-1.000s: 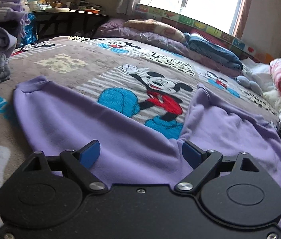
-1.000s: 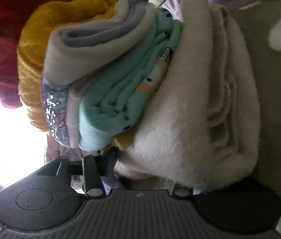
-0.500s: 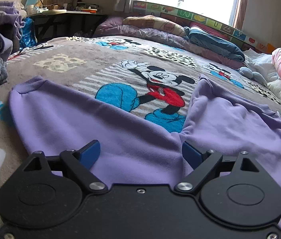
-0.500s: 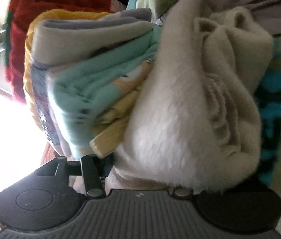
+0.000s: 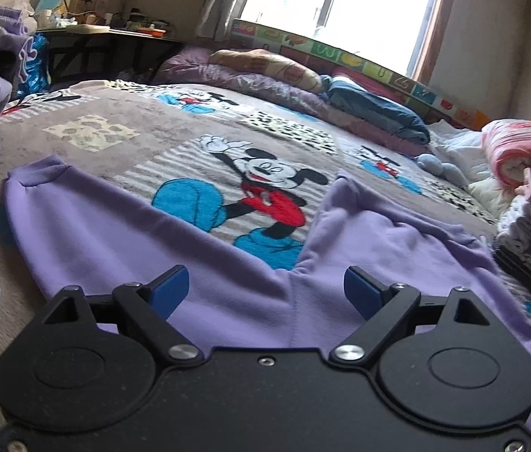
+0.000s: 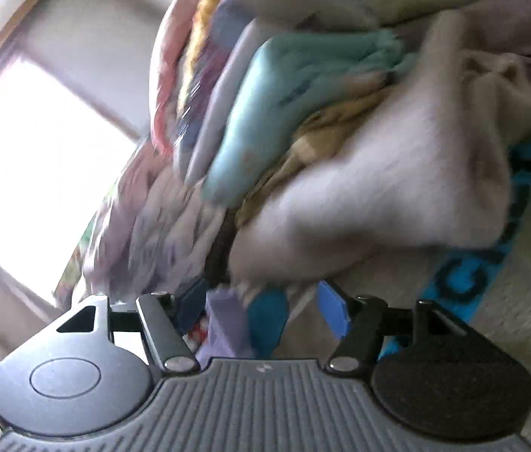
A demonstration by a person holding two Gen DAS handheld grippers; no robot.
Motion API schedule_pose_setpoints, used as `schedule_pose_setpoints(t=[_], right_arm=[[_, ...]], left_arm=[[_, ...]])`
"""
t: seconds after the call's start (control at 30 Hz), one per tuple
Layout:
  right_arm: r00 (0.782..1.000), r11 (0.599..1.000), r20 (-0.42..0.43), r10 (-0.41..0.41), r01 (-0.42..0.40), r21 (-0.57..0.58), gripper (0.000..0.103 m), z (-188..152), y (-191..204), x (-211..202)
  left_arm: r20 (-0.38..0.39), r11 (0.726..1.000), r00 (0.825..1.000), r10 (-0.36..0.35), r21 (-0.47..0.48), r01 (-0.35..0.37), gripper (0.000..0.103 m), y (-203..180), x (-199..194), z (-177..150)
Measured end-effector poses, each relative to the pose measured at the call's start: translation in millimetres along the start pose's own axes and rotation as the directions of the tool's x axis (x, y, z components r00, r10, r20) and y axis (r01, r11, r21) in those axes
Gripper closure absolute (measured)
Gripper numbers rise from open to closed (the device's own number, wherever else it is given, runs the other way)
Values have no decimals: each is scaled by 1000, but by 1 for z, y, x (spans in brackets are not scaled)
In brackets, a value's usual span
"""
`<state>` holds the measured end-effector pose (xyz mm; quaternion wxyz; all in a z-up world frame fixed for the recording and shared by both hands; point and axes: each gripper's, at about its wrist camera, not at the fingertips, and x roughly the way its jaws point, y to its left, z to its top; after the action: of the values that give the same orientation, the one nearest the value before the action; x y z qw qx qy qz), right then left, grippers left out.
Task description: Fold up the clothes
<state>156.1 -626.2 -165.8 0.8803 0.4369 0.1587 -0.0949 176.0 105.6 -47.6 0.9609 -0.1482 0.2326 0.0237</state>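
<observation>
Purple pants [image 5: 122, 241] lie flat on the cartoon-mouse blanket [image 5: 88, 132] of the bed, legs splayed in a V running far-left and far-right, crotch and waist at the near edge. Left tongs [image 5: 265, 288] sit right over the crotch, wide, nothing between the pads; that hand is the nearer one. Right tongs [image 6: 261, 307] are at the right, against the pile of folded clothes [image 6: 359, 158], jaws opening, pads not pressing anything I can make out. Right view is motion-blurred; a purple scrap under those tongs can't be identified. Pants waistband is hidden below the left tongs' body.
</observation>
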Motion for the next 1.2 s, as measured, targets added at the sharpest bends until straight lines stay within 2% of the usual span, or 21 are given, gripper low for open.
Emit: schedule_pose_setpoints(t=[0.2,0.27,0.3,0.37,0.4,0.47,0.53,0.6,0.67,0.73,0.8,0.83,0.9,0.97,1.0,1.03,1.1,1.17,1.2], right_arm=[[997,993,-78,2,-11,-118,34,-26,25,22],[995,995,-99,11,-21,-98,63,-19,28,35],[996,1000,-91,-15,13,-22,94,-16,20,39],[996,975,-19,-88,90,202,92,-11,-2,28],[989,959,7,-145,139,247,103,-8,-13,23],[985,964,19,-171,163,211,102,-1,-18,18],[986,980,33,-163,158,122,82,4,-7,11],[988,989,65,-141,143,-21,73,6,14,1],[995,987,54,-80,87,-136,73,4,35,0],[1000,969,0,-31,30,-245,72,-3,57,10],[996,951,-84,9,-34,-308,72,-9,74,29],[992,945,-122,28,-66,-321,73,-14,82,41],[988,946,-150,33,-80,-315,73,-18,90,64],[985,965,-167,-54,9,-262,75,-13,77,78],[979,968,-173,-107,63,-244,91,-12,71,87],[978,972,-164,-126,89,-216,100,-10,63,92],[982,987,-159,-99,77,-139,102,-6,49,92],[985,991,-150,-86,70,-113,102,-7,46,93],[987,991,-136,-88,74,-108,98,-9,47,93]], left_arm=[[-3,1000,1000,1,5,-1,13,0,-1,-2],[-7,1000,1000,8,5,-8,13,3,1,-1],[-9,1000,1000,12,5,-12,13,4,2,-1],[-14,1000,1000,19,2,-19,13,8,5,-1],[-16,1000,1000,21,-5,-21,13,10,6,0],[-21,1000,1000,17,-23,-18,13,14,9,1],[-27,999,1000,8,-31,-9,13,14,10,1],[-34,999,999,-1,-33,0,13,13,12,1],[-43,1000,999,-10,-23,9,13,10,13,0],[-48,1000,999,-14,-13,14,13,7,15,-2],[-52,1000,998,-16,-4,16,13,4,16,-2],[-55,1000,998,-16,-2,16,13,4,17,-3],[-60,1000,998,-11,1,11,13,4,19,-4],[-68,1000,998,-3,1,3,13,6,22,-5],[-72,1000,997,0,0,0,13,7,24,-5],[-74,1000,997,3,-3,-4,13,8,26,-5],[-76,1000,997,1,-7,-1,13,9,28,-4],[-73,1000,997,-8,-8,7,13,8,29,-2],[-72,1000,997,-13,-9,12,13,8,29,-2]])
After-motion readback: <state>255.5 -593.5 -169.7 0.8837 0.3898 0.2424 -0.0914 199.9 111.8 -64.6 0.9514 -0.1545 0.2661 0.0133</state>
